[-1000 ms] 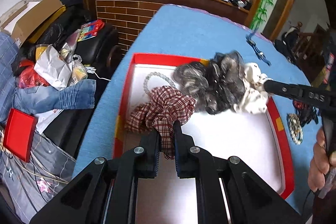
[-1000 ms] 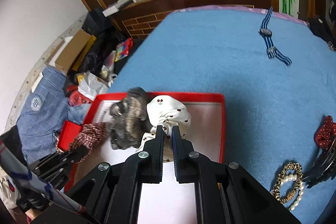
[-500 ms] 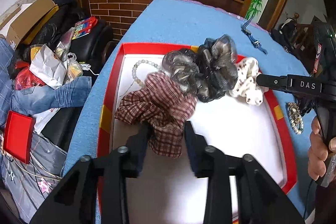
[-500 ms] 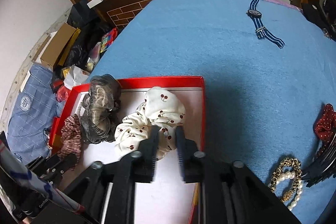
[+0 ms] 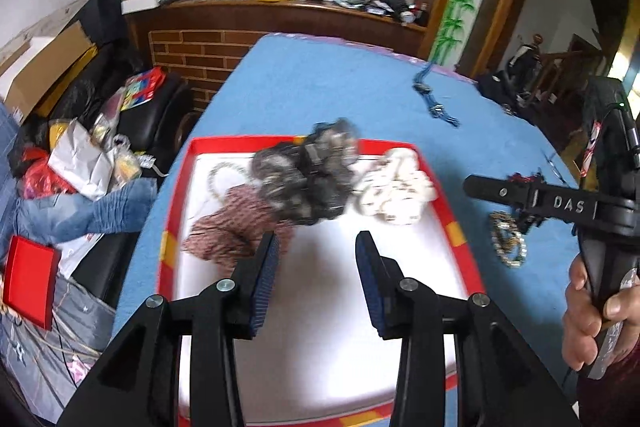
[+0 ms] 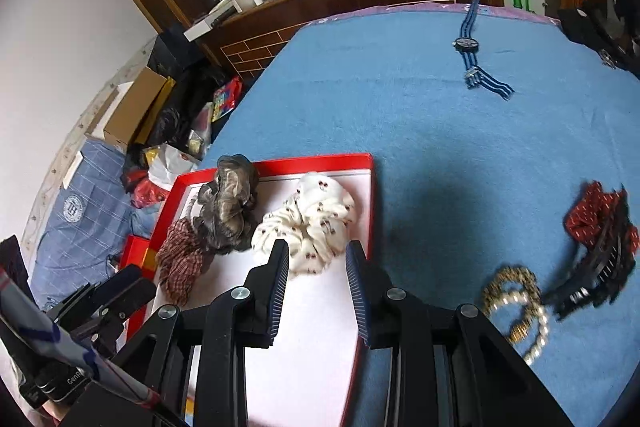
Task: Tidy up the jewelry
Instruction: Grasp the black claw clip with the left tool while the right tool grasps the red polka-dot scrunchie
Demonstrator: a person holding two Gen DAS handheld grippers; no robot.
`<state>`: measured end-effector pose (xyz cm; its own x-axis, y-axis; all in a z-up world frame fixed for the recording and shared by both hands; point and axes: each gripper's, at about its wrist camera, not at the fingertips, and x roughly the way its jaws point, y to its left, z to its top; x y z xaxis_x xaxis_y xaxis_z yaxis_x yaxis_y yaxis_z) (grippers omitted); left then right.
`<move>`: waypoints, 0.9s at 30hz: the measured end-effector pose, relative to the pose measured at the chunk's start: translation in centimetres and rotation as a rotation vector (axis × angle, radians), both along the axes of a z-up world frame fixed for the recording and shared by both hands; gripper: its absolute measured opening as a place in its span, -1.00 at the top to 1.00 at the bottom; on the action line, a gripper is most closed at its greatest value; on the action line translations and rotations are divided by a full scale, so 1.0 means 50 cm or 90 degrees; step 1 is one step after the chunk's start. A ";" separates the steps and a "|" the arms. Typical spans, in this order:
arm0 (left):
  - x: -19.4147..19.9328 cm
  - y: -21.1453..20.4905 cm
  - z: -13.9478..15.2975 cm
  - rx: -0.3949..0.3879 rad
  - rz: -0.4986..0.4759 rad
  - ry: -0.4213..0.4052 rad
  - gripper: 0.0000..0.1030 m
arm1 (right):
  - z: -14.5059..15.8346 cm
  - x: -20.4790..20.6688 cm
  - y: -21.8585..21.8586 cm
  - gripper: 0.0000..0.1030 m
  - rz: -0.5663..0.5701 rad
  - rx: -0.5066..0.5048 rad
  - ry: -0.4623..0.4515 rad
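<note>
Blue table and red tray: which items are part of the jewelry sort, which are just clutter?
Job items:
- red tray
- cherry-print scrunchie, grey scrunchie, plaid scrunchie, all in the tray
- bead bracelet in the tray
- pearl and gold bracelets, black hair claw, red dotted scrunchie, striped watch, on the table

Lying about:
- cardboard box
- jeans
- small red box

Left gripper (image 5: 316,251): black angular frame, round silver screws, blue ribbed pads (image 5: 264,279).
Right gripper (image 6: 316,259): same black build, "DAS" lettered white along one finger, tiny green light on the handle.
Hand (image 5: 596,311): dark red sleeve below it.
</note>
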<state>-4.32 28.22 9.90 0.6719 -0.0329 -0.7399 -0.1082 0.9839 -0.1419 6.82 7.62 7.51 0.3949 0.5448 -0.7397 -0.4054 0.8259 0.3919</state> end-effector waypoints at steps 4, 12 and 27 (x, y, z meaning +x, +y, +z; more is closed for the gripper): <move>0.005 -0.051 0.007 0.000 -0.031 -0.001 0.26 | 0.001 -0.014 -0.048 0.38 -0.014 0.008 0.008; 0.036 -0.169 0.012 -0.001 -0.102 0.012 0.26 | 0.016 -0.037 -0.183 0.38 -0.071 0.032 0.007; 0.157 -0.451 -0.010 -0.008 -0.243 0.075 0.02 | 0.027 -0.034 -0.474 0.30 -0.229 0.084 0.013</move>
<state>3.54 5.66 9.39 0.5202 -0.2729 -0.8093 0.2486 0.9549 -0.1622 5.10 -16.09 8.85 0.5634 0.4649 -0.6830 -0.0896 0.8562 0.5089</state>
